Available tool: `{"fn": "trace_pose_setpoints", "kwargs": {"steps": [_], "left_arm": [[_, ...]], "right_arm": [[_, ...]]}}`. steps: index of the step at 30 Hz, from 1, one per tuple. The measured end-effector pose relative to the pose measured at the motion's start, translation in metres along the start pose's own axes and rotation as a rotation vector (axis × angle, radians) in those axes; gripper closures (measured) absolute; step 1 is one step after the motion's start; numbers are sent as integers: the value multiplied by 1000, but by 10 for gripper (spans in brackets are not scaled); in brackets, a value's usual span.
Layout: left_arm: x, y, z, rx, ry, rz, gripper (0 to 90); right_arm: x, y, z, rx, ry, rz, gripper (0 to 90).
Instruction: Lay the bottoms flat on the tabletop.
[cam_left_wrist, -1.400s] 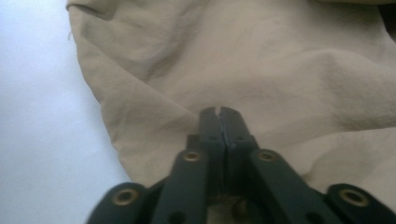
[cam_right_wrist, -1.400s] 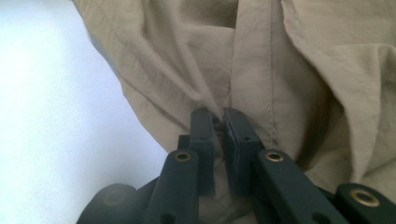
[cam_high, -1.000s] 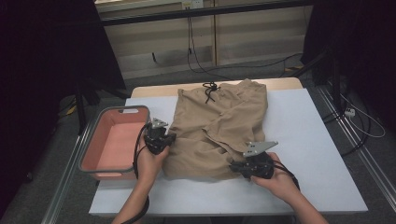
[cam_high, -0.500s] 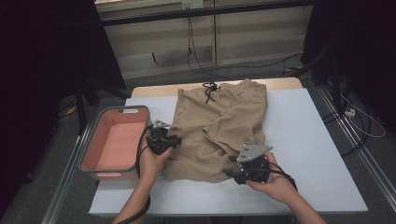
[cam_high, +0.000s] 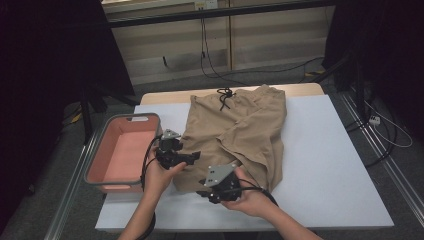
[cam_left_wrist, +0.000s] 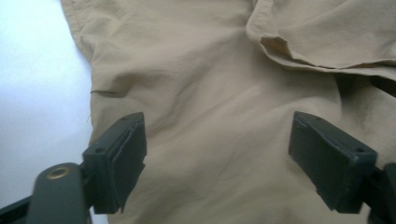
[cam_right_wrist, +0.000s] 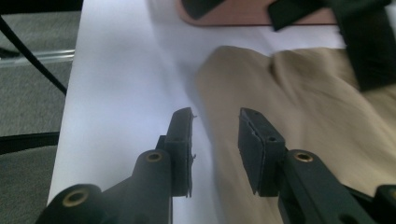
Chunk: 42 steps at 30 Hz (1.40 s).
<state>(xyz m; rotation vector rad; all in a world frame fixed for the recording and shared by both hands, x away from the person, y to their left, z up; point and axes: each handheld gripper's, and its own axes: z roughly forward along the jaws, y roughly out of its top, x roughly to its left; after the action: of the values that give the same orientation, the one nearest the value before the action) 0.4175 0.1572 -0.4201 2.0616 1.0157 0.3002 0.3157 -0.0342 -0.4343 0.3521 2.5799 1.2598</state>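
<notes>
Overhead light is brightening the white table (cam_high: 320, 165) — surroundings are staying dim; the right gripper view is smearing — motion blur.

A: Where do the shorts (cam_high: 235, 132) lie?
B: On the table (cam_high: 325, 165), about its middle, waistband at the far edge, legs toward the person.

A: And the tray (cam_high: 97, 165)?
B: Left of the shorts, at the table's left edge, just beside them.

A: The grippers?
B: The left gripper (cam_high: 192, 156) is over the shorts' left edge, between tray and cloth. The right gripper (cam_high: 206, 187) is at the near hem, before the shorts, close behind the table's near edge.

A: Behind the table?
B: Cables (cam_high: 215, 65) on the floor.
</notes>
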Motion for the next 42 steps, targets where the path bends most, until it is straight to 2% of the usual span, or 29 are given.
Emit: {"fn": "trace_pose_setpoints", "kwargs": {"steps": [3,5,7,10,11,13,16,19,20,21,22,23,27,35,39,42], "left_arm": [[0,0,-3,-3,-3,-4,178],[0,-1,-4,-8,2,-11,175],[1,-2,-6,1,0,-8,171],[1,-2,-8,-12,1,-13,168],[1,-2,-9,-8,-1,-8,167],[0,-1,-11,-14,-4,-6,167],[0,-2,-12,-17,-4,-11,167],[0,-2,-13,-29,-2,-20,167],[0,-3,-14,-27,-2,-23,167],[1,-2,-15,-20,-1,-5,167],[1,-2,-14,-30,-2,-18,167],[1,-2,-15,-27,0,-10,167],[2,-1,-17,-33,2,-2,167],[4,0,-22,-36,9,-4,167],[5,-1,-21,-31,12,-1,167],[5,-2,-19,-20,14,-2,167]], "right_arm": [[-2,0,16,27,17,9,623],[-7,-4,24,53,6,31,602],[-14,-8,28,63,4,60,577],[-21,-14,32,92,3,82,551],[-23,-15,32,85,11,96,558],[-26,-16,32,80,5,116,660],[-31,-18,32,72,-19,152,723],[-37,-21,32,63,-43,163,870],[-39,-21,32,60,-45,182,880],[-40,-22,32,55,-40,194,888],[-40,-22,31,58,-50,196,892],[-40,-21,31,59,-59,198,893],[-37,-19,26,56,-3,226,896],[-14,-4,11,-47,202,280,898],[-7,-5,13,-40,222,271,897],[1,-8,22,6,195,225,897]]}}
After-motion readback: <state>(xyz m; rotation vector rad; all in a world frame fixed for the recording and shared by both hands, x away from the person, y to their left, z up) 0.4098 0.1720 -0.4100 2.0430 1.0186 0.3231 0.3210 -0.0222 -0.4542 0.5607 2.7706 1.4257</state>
